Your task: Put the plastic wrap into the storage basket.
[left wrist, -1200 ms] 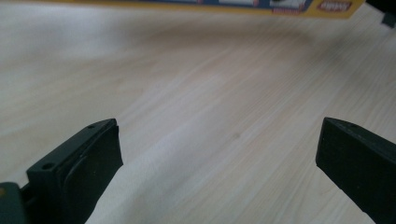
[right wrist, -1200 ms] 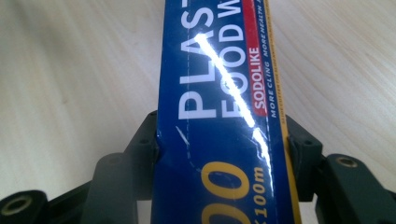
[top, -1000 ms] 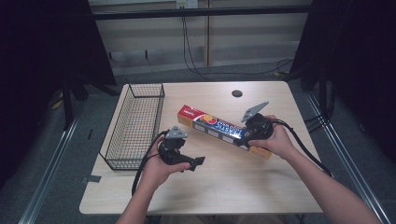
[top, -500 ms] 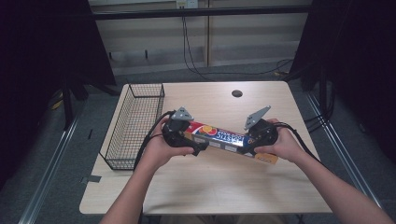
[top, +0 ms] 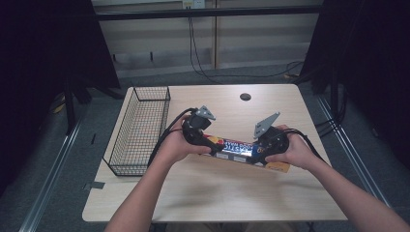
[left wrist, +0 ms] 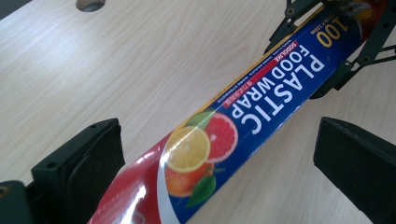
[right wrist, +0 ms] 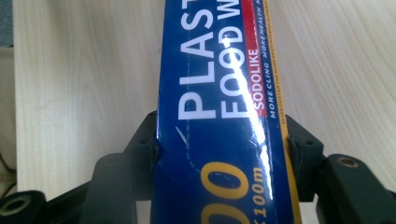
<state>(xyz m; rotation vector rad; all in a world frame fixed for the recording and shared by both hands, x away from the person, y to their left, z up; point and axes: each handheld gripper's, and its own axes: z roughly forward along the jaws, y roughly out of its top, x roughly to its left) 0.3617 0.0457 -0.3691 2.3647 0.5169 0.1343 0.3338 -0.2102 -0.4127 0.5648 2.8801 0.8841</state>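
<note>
Right gripper point(top: 261, 147): lower right of centre in the high view, held in the person's right hand; in the right gripper view its two black jaws press against both long sides of the box, pinching it near the end marked "100m".
Left gripper point(top: 210, 143): just left of centre in the high view, held in the left hand; in the left gripper view its black jaws stand spread wide, one at the lower left and one at the right edge of the frame, with the box running between them and clear of the right jaw; whether the left jaw touches it I cannot tell.
Long blue and red cardboard box of plastic food wrap point(top: 239, 149): lies across the middle of the table between the two grippers, slanting slightly down toward the right of the high view.
Box look point(left wrist: 261, 100): glossy dark blue face, white "PLASTIC FOOD WRAP" lettering, a red strip reading "SODOLIKE", yellow "100", sliced orange and grapefruit with green leaves, and a red end.
Pale wooden table point(top: 227, 193): bare grain all round the box, with a round hole point(top: 245, 96) near its far edge.
Black wire basket point(top: 140, 130): on the table's left side, well apart from the box.
</note>
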